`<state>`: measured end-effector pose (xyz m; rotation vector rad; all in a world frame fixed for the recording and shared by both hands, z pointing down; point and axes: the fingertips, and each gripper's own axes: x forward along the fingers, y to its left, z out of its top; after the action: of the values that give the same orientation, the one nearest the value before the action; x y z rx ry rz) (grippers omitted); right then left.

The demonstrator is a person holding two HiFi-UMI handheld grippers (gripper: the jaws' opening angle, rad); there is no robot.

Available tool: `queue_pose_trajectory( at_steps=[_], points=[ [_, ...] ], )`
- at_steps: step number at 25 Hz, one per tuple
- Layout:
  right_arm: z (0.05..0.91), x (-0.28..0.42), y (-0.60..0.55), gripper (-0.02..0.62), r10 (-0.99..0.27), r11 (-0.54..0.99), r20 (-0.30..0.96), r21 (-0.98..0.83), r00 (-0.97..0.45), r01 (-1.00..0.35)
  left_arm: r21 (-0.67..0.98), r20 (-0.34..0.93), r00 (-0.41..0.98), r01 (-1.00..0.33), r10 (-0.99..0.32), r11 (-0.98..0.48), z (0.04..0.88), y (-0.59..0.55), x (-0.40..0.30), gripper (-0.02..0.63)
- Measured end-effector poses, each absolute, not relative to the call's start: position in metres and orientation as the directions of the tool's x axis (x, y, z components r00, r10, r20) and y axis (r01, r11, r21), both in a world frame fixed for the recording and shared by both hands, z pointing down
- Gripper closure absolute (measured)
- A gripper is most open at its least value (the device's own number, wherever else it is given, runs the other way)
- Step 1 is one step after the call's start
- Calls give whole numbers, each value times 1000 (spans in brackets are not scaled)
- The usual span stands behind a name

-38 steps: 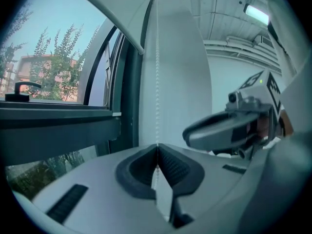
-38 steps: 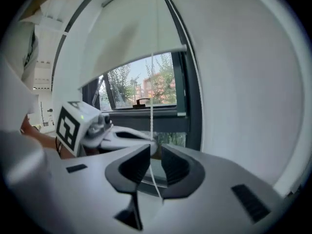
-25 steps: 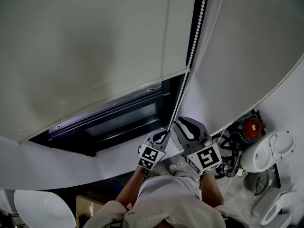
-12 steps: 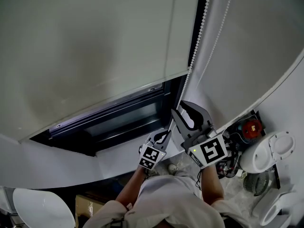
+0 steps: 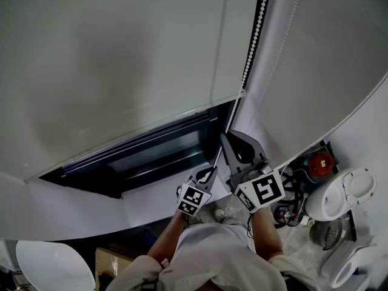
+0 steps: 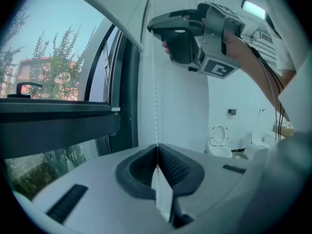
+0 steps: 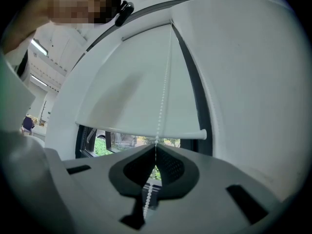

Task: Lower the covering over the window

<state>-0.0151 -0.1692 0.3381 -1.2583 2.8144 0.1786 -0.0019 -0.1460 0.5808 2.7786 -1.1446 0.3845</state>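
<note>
Head view: shows the blind (image 5: pixel 121 71) down over most of the window (image 5: pixel 157 156), a dark strip left bare under the bottom bar (image 5: pixel 151 126). Finds the bead cord (image 5: pixel 251 47) at the window's right edge, with the left gripper (image 5: pixel 208 171) low on it and the right gripper (image 5: pixel 225 139) just above. Left gripper view: shows jaws pinched tight on the cord. Right gripper view: shows jaws just snapped closed on it too. Probably needs a few more pulls.

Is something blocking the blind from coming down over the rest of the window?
Nothing I can see. The blind hangs partway down, and under its bottom edge there is only bare window. The left gripper is shut on the chain, and the right gripper has just closed on it too.
</note>
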Motion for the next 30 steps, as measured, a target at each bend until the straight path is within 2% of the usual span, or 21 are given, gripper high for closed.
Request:
queue_pose_trajectory(
  at_steps=[16,30],
  points=[
    [406,-21,-196,598,-752,660,-19,-19,-659,-751,61,415,660,-706,-626,-705,647,-148,-10,589],
    [455,-18,-213,598,-758,642,59,-110,-650,-759,120,479,665,-697,-573,-707,675,-139,-7,589]
  ],
)
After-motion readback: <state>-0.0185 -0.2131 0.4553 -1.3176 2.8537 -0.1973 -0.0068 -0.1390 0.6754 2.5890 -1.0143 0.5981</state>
